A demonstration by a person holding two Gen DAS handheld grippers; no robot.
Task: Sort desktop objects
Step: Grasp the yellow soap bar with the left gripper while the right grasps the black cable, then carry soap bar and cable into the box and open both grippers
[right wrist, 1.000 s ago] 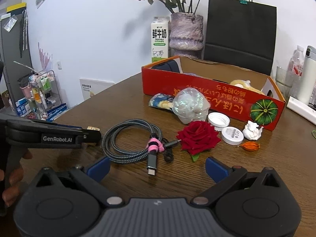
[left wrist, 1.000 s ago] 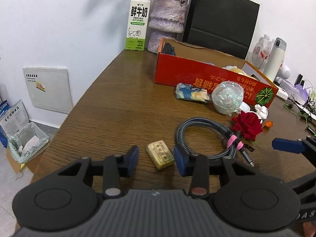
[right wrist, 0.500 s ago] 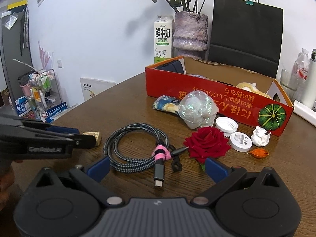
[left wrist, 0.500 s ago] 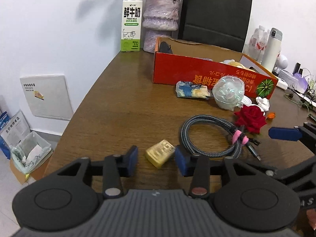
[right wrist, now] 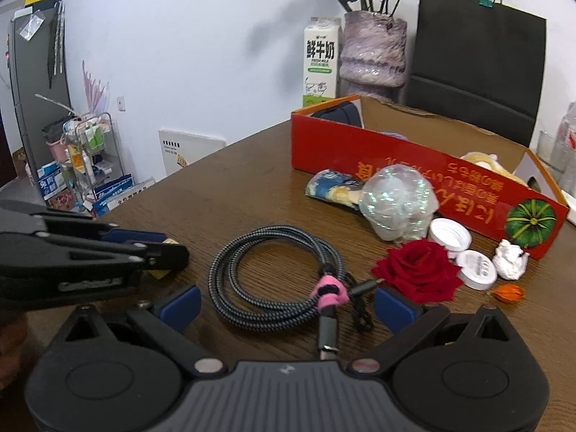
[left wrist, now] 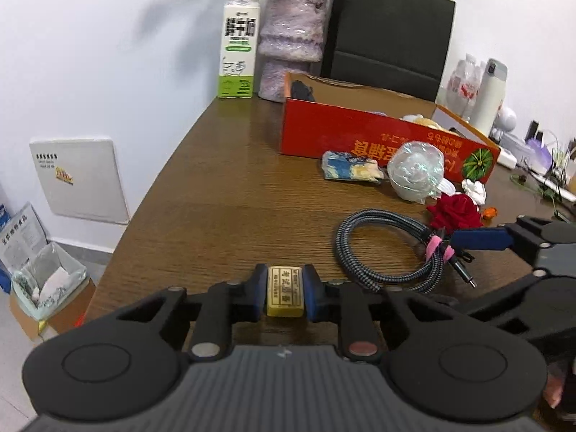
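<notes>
left gripper (left wrist: 285, 297) just closed, blue pads clamped on yellow block (left wrist: 284, 291) low over wooden table (left wrist: 223, 194). right gripper (right wrist: 286, 306) spread wide around coiled cable (right wrist: 277, 277). beyond: red rose (right wrist: 417, 270), red box (right wrist: 414, 165).

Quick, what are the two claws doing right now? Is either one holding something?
Left claw: just closed on the small yellow block, pads pressing its sides.
Right claw: open, holding nothing, with the coiled cable lying between its fingers.

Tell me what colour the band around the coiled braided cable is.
Pink: the band wraps the coiled grey-and-black braided cable near its plug, clearest in the right wrist view.
</notes>
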